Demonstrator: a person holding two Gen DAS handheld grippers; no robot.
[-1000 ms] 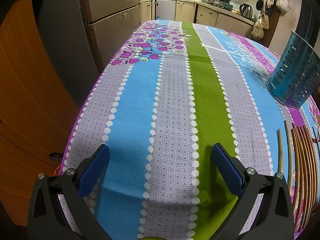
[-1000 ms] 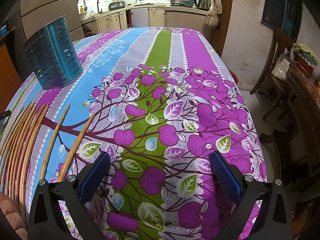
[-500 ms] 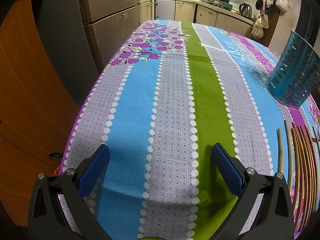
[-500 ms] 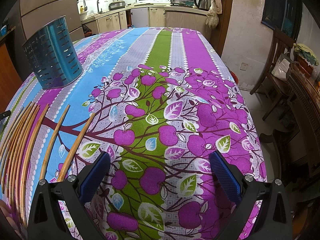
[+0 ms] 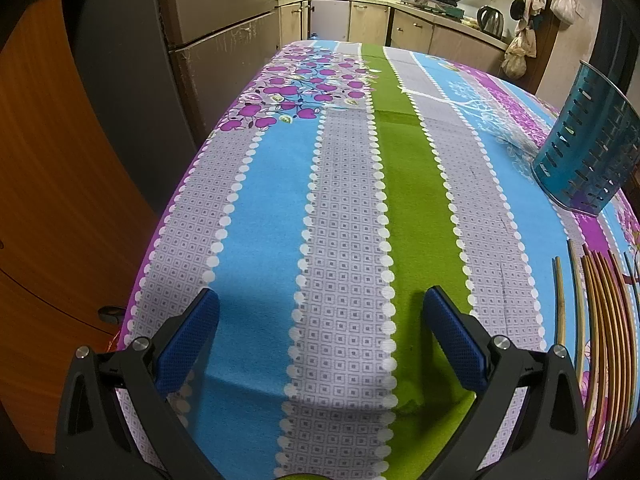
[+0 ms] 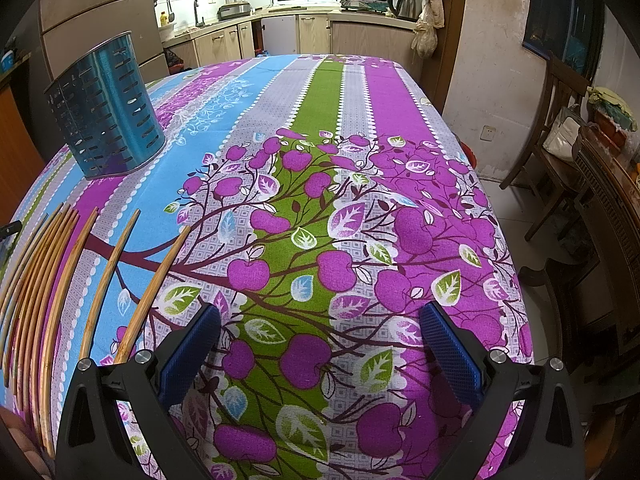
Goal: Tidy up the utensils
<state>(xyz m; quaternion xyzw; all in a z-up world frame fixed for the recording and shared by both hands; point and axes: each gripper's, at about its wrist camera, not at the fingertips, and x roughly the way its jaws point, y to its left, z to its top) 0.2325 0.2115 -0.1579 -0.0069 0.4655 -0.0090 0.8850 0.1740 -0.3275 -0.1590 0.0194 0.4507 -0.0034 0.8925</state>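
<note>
Several wooden chopsticks [image 6: 52, 280] lie side by side on the patterned tablecloth; in the left wrist view the chopsticks [image 5: 604, 320] sit at the right edge. A perforated blue metal utensil holder [image 6: 106, 114] stands upright behind them, and the same holder [image 5: 588, 152] shows at far right in the left wrist view. My left gripper [image 5: 320, 332] hovers open over blue and grey stripes, left of the chopsticks. My right gripper [image 6: 320, 340] hangs open over the purple fruit print, just right of the nearest chopstick [image 6: 154, 292]. Neither holds anything.
The table [image 5: 404, 152] drops off at its left side toward a refrigerator [image 5: 224, 20] and an orange wooden panel [image 5: 52, 184]. Wooden chairs [image 6: 560, 152] stand beyond the table's right edge. Kitchen counters [image 6: 320, 28] lie behind the far end.
</note>
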